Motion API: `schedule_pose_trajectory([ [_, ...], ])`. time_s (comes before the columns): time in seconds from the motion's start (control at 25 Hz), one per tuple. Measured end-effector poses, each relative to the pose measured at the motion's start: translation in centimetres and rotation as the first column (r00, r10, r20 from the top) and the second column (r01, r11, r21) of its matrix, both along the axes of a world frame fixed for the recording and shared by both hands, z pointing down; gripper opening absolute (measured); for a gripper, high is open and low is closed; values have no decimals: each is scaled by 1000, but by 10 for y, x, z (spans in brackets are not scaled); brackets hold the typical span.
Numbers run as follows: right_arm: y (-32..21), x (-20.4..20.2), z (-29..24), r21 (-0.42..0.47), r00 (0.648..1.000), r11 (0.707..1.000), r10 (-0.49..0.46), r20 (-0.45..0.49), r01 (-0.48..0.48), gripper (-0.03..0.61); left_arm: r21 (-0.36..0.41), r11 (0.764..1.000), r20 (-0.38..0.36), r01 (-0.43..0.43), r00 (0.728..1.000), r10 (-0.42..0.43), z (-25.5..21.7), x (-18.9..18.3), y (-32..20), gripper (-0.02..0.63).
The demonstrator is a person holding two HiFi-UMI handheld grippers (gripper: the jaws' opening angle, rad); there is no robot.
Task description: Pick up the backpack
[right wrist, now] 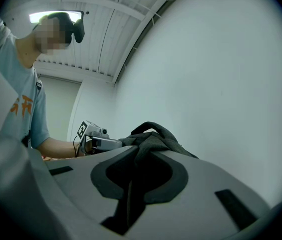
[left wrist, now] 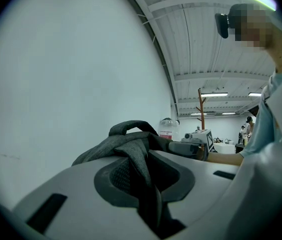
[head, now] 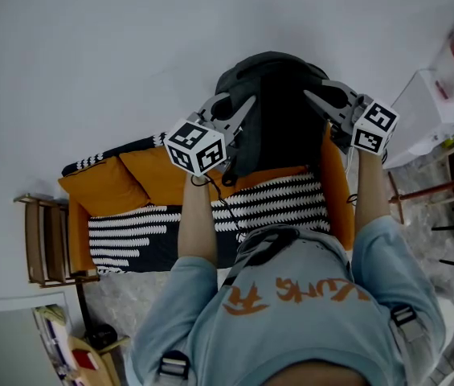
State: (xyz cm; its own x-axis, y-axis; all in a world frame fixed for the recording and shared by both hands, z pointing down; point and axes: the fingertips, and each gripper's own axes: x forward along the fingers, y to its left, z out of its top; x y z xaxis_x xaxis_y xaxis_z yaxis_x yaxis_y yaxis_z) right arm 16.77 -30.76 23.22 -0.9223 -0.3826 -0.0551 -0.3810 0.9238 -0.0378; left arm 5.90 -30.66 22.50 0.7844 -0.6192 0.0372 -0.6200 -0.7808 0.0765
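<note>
Backpack (head: 279, 131) top centre, left gripper (head: 241, 112) and right gripper (head: 316, 100) each pinching its fabric (thin folds); the weight could pull one fold free.

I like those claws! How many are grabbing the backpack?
2. The left gripper grips the backpack on its left side, the right gripper on its right side.

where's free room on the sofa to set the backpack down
The striped seat is bare from the orange cushions at its left end to the orange side cushion at right, beneath the held backpack. Beyond that cushion it is crowded: a white box and furniture legs.
</note>
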Motion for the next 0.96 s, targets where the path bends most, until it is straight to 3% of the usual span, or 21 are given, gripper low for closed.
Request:
schedule_pose_trajectory([
  [0.96,-11,9,12,-32,1000,999,12,15,-11,32,-33,999,-3,-3,1000,3,13,10,-12,74],
])
